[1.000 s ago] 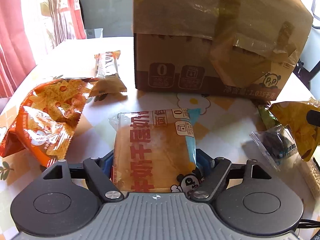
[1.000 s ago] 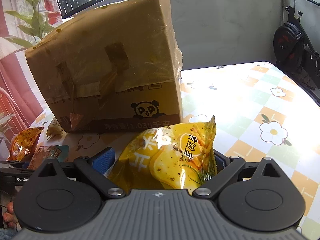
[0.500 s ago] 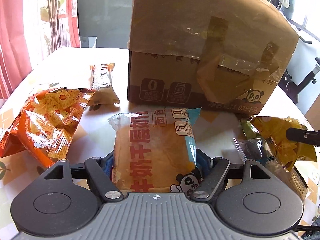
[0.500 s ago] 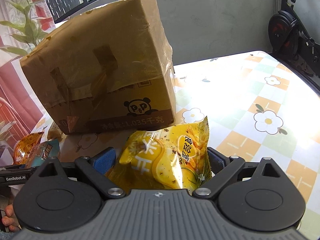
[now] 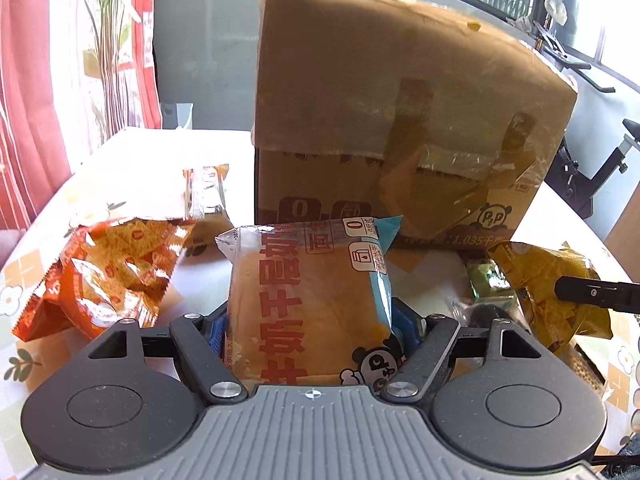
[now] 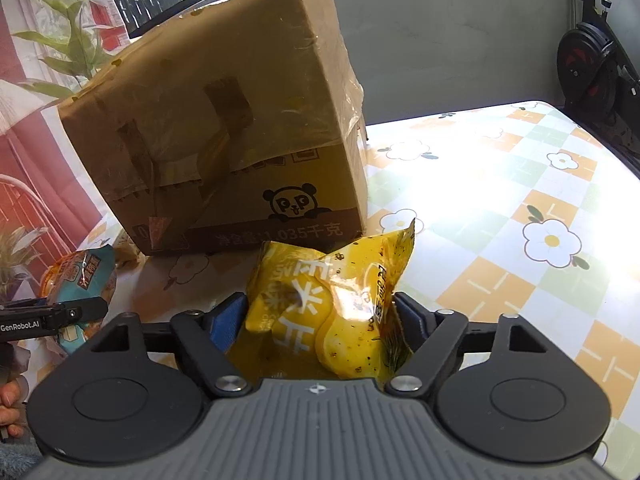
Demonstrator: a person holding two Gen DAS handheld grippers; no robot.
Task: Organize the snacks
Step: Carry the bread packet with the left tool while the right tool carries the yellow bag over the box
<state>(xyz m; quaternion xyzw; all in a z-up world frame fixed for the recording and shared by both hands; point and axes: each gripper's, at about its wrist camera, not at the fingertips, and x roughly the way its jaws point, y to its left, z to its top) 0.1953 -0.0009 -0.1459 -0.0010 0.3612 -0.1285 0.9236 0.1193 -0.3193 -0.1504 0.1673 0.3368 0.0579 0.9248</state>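
My left gripper (image 5: 310,320) is shut on a clear-wrapped bread packet (image 5: 308,292) with red lettering, held above the table in front of a taped cardboard box (image 5: 400,120). My right gripper (image 6: 322,320) is shut on a yellow snack bag (image 6: 332,292), held up before the same box (image 6: 224,128). The yellow bag (image 5: 548,280) shows at the right of the left wrist view; the bread packet (image 6: 80,276) shows at the left of the right wrist view.
An orange snack bag (image 5: 108,276) lies left on the flowered table (image 6: 500,208), a small orange packet (image 5: 206,192) behind it. A green wrapper (image 5: 490,284) and dark packet lie at the right. An exercise bike (image 6: 592,68) stands beyond the table's far right.
Both grippers have risen with their packets and tilted up; the box now looks taller in both views. The grips have not changed.
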